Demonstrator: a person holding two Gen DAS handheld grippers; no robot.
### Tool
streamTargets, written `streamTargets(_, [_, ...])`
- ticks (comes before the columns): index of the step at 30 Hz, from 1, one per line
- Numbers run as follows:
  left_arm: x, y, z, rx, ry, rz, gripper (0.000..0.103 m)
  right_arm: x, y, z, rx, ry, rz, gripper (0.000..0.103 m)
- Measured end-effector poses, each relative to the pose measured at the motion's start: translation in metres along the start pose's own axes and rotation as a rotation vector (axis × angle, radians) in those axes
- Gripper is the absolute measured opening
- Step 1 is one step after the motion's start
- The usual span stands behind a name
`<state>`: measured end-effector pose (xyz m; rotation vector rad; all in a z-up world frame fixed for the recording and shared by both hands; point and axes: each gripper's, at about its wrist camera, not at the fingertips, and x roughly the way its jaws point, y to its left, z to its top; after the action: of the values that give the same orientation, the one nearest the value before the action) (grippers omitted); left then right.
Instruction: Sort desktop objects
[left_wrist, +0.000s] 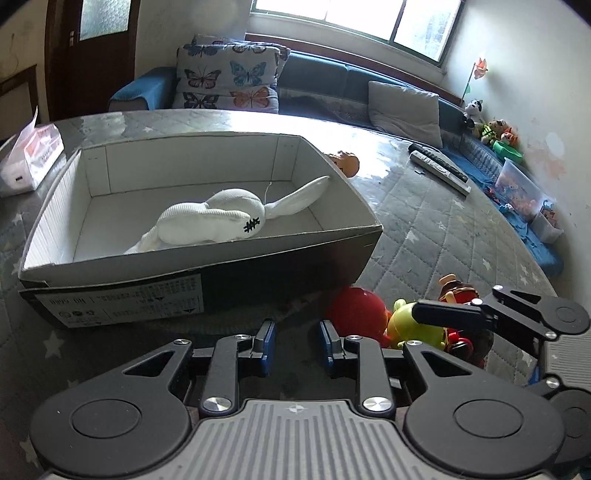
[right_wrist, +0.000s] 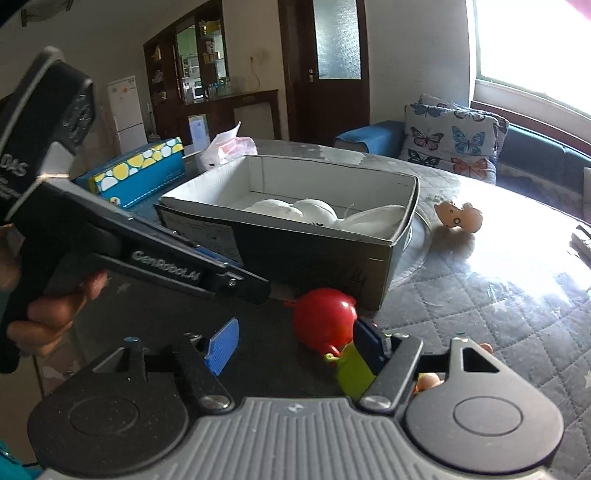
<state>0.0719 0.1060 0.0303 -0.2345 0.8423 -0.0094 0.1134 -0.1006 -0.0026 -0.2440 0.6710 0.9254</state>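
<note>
So the left tool (left_wrist: 293, 341) sits low over the quilted surface (left_wrist: 424, 229), blue pads a little way apart with nothing between them, just dark cloth under the gap. Straight ahead of it is the shoebox (left_wrist: 110, 295), and the white plush rabbit (left_wrist: 221, 221) lies inside, ears toward the far right corner. The red ball toy (left_wrist: 356, 310) is just right of the left tool's right finger, tucked against the box's near corner, with a lime green figure (left_wrist: 410, 325) touching it.

The right tool (right_wrist: 293, 345) has its jaws standing well apart, also holding nothing. The red ball is just ahead, closer to its right pad, and the green figure (right_wrist: 352, 369) is right by that pad. A small cream toy animal (right_wrist: 460, 216) stands well beyond, right of the box. A hand (right_wrist: 51, 310) grips the left tool's handle.
</note>
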Motion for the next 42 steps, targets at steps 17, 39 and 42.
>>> streamTargets(17, [0.015,-0.012,-0.004,0.022,0.046,0.029,0.028,0.015,-0.002,-0.001,-0.022,0.038,-0.023,0.072])
streamTargets(39, [0.025,-0.014,-0.008,0.025,0.081,0.047,0.028,0.014,0.006,-0.013,-0.104,0.111,-0.066,0.067])
streamTargets(42, [0.025,-0.014,-0.008,0.026,0.080,0.044,0.028,0.014,0.003,-0.021,-0.114,0.115,-0.063,0.067])
